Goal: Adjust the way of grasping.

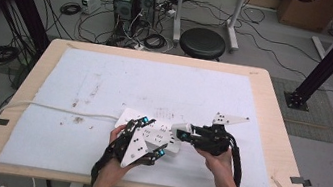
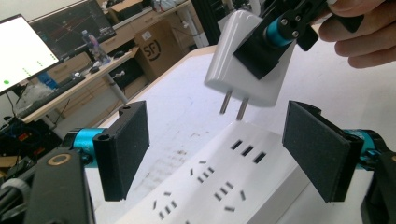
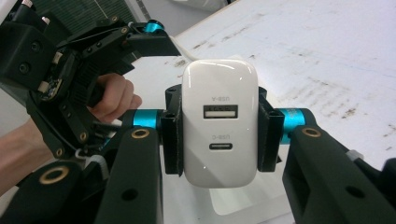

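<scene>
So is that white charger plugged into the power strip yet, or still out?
Out. The charger, clamped in the right gripper, hangs above the power strip with both prongs bare and clear of the slots.

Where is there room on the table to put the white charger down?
The white mat is bare across its far half and down its left side beyond the white cable, save some brown specks. Its right end is free too. It is crowded at the near middle: power strip, charger, left gripper and right gripper.
</scene>
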Available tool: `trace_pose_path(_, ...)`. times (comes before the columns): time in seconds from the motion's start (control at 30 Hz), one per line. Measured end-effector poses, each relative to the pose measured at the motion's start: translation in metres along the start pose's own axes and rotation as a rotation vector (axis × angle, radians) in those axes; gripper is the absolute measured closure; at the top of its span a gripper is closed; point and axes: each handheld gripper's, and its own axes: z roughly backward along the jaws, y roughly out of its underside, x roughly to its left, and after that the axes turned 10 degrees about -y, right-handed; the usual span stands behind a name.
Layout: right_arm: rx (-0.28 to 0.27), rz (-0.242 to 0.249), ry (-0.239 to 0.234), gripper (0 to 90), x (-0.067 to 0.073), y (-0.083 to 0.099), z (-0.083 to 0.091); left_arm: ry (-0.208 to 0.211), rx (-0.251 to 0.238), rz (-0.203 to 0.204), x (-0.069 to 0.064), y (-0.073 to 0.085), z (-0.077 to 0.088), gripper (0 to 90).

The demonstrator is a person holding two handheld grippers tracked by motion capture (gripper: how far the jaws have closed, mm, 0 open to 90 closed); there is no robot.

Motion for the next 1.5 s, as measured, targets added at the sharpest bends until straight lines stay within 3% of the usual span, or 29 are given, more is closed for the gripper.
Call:
trace_pose_path(0.03,0.000,-0.003,0.003,63.1,0.000,0.000,0.001,0.000,0.000,0.000,0.000,0.000,0.000,23.0)
trace_pose_path(0.07,-0.010,-0.006,0.002,63.1,-0.001,-0.001,0.002,-0.011,-0.002,0.041,0.008,0.004,0.007,23.0)
trace_pose_path(0.43,-0.012,0.003,0.021,63.1,-0.003,-0.003,0.005,-0.058,0.021,0.147,0.026,0.016,0.025,23.0)
trace_pose_path(0.47,-0.011,0.009,0.028,63.1,-0.001,-0.003,0.007,-0.073,0.030,0.189,0.032,0.020,0.030,23.0)
trace_pose_path(0.6,-0.008,0.004,0.032,63.1,0.001,-0.003,0.008,-0.084,0.033,0.232,0.040,0.025,0.035,23.0)
trace_pose_path(0.67,-0.009,0.021,0.041,63.1,0.001,-0.003,0.010,-0.110,0.042,0.282,0.048,0.031,0.043,23.0)
trace_pose_path(0.77,-0.009,0.018,0.041,63.1,0.002,-0.004,0.011,-0.127,0.049,0.308,0.054,0.034,0.049,23.0)
trace_pose_path(0.83,-0.017,0.023,0.044,63.1,0.002,-0.004,0.012,-0.171,0.070,0.378,0.064,0.041,0.058,22.7)
trace_pose_path(0.93,-0.013,0.022,0.046,63.1,0.003,-0.005,0.013,-0.220,0.090,0.437,0.074,0.048,0.068,22.7)
trace_pose_path(1.07,0.000,0.037,0.057,63.1,0.004,-0.005,0.015,-0.286,0.102,0.476,0.084,0.054,0.080,22.7)
trace_pose_path(1.1,0.000,0.037,0.057,63.1,0.004,-0.005,0.015,-0.286,0.102,0.476,0.084,0.054,0.080,22.6)
trace_pose_path(1.17,0.004,0.040,0.064,63.1,0.006,-0.005,0.017,-0.324,0.108,0.515,0.090,0.059,0.089,22.7)
trace_pose_path(1.27,0.005,0.045,0.070,63.2,0.006,-0.005,0.019,-0.358,0.117,0.531,0.095,0.062,0.096,22.7)
trace_pose_path(1.5,0.050,0.033,0.073,63.2,0.002,-0.006,0.019,-0.392,0.137,0.550,0.099,0.068,0.105,22.7)
